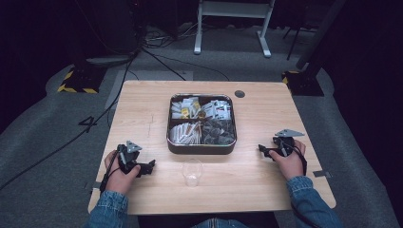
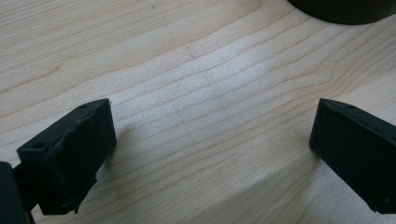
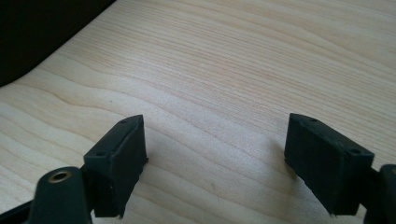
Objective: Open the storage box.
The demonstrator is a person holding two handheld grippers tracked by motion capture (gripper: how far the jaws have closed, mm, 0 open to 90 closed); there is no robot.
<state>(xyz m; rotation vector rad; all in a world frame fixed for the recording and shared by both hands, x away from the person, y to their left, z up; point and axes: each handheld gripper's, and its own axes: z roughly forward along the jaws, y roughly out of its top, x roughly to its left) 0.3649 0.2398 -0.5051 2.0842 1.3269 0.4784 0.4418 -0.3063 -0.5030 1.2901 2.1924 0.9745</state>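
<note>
Left gripper [image 1: 151, 166] and right gripper [image 1: 262, 149] rest on the table [image 1: 142, 104], both with jaws wide apart, nothing between them. Cup [image 1: 192, 172] stands between the grippers, nearer the left. Tin [image 1: 201, 148] of sachets lies just beyond the cup; no lettering legible

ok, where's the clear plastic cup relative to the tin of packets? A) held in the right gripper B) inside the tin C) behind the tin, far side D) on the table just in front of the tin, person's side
D: the clear cup stands upright on the table, apart from the tin on its near side, between the two hands.
</note>
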